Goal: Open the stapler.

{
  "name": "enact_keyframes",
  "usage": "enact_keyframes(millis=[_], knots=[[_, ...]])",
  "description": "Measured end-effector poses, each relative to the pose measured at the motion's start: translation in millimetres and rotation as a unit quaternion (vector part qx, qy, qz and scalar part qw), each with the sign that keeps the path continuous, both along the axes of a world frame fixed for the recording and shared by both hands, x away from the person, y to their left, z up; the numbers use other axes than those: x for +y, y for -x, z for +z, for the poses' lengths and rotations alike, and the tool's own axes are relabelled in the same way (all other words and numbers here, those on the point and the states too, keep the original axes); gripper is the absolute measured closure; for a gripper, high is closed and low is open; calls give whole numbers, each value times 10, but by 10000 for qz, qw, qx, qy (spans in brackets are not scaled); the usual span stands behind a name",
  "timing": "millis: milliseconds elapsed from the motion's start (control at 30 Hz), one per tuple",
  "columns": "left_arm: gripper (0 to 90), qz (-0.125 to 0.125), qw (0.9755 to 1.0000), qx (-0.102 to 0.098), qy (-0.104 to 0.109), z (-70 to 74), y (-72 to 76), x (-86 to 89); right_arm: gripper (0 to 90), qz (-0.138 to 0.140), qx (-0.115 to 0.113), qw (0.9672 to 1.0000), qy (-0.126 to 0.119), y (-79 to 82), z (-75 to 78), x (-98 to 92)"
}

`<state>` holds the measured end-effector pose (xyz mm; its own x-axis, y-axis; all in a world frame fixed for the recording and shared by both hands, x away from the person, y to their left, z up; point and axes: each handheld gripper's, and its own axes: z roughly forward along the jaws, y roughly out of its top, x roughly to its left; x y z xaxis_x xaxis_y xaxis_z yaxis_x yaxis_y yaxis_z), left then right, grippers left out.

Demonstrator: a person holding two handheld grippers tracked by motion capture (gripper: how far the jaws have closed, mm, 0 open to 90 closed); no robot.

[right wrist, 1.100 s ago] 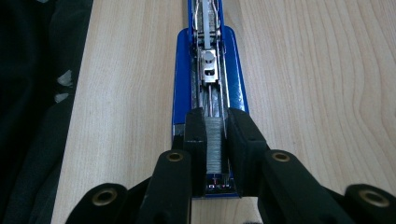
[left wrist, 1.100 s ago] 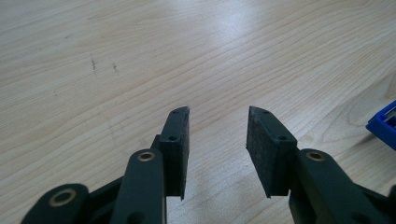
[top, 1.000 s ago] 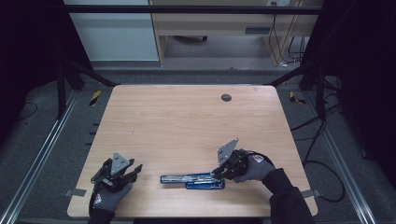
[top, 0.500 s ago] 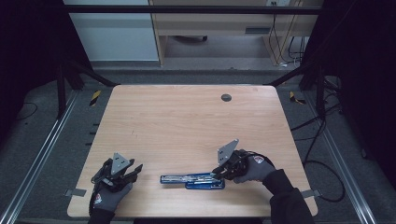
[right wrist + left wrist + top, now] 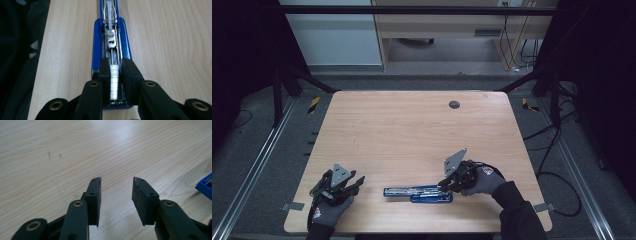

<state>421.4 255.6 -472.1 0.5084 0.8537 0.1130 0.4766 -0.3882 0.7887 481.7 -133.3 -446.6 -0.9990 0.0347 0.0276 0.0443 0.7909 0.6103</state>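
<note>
A blue stapler (image 5: 417, 192) lies swung open flat near the table's front edge, its metal magazine (image 5: 111, 37) facing up. My right gripper (image 5: 444, 185) is at the stapler's right end. In the right gripper view its jaws (image 5: 115, 62) have just been closing, and a silver strip of staples (image 5: 115, 82) sits pinched between the pads, right over the magazine channel. My left gripper (image 5: 357, 182) rests low at the front left with its jaws (image 5: 116, 181) apart and nothing between them. A corner of the stapler (image 5: 205, 186) shows off to its right.
The wooden table (image 5: 412, 130) has a small round grommet (image 5: 454, 104) near its far edge. The stapler lies close to the front edge (image 5: 422, 231). Metal rails run along both sides of the table, and cables lie on the floor at the right.
</note>
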Motion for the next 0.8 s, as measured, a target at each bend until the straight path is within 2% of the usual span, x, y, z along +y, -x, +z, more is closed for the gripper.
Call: enact_keyframes(millis=[133,267,467,800], knots=[[596,-12,10000,2,-27,0,0,-4,787,33,-40,9999,-107,0,53,-8],[596,-6,10000,1,-17,-2,-2,-1,787,116,5,9999,-39,-4,7,17],[596,23,10000,32,-40,-12,-12,4,787,123,38,9998,-141,-29,-33,-14],[596,22,10000,34,-58,-15,-14,-4,787,166,69,9997,-164,-25,-43,-38]])
